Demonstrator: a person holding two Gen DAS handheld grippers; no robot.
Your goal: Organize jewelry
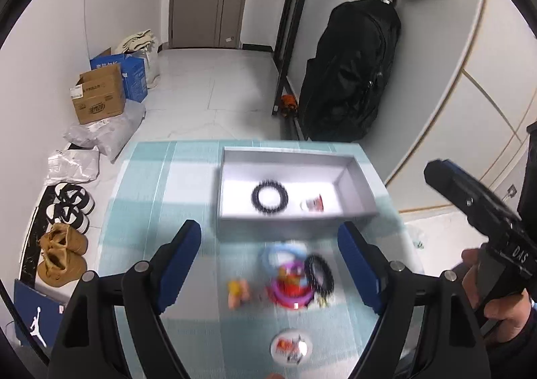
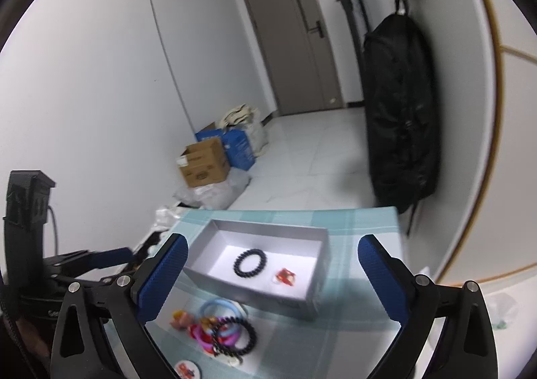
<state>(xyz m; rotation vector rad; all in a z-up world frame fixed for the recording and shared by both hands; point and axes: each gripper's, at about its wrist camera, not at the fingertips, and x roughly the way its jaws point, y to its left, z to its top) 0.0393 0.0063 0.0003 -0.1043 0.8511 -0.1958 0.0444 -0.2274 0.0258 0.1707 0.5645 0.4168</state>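
Note:
A grey open box [image 1: 288, 157] [image 2: 312, 298] sits on a teal checked tablecloth. Inside lie a black bead bracelet [image 1: 269, 199] [image 2: 250, 263] and a small red-and-white piece [image 1: 313, 204] [image 2: 284, 276]. In front of the box is a pile of jewelry [image 1: 292, 281] [image 2: 218, 328]: blue and pink rings, a black bead bracelet [image 1: 320, 273] [image 2: 235, 337] and an orange charm [image 1: 237, 291]. A round badge [image 1: 291, 347] [image 2: 188, 370] lies nearer. My left gripper [image 1: 272, 238] is open above the pile. My right gripper [image 2: 272, 251] is open and empty, above the box.
The table's far edge [image 1: 235, 141] drops to a white tiled floor. Cardboard boxes [image 1: 99, 94] and shoes [image 1: 63, 245] line the left wall. A black bag [image 1: 352, 70] hangs on the right. The right gripper's body [image 1: 480, 211] shows at the right of the left wrist view.

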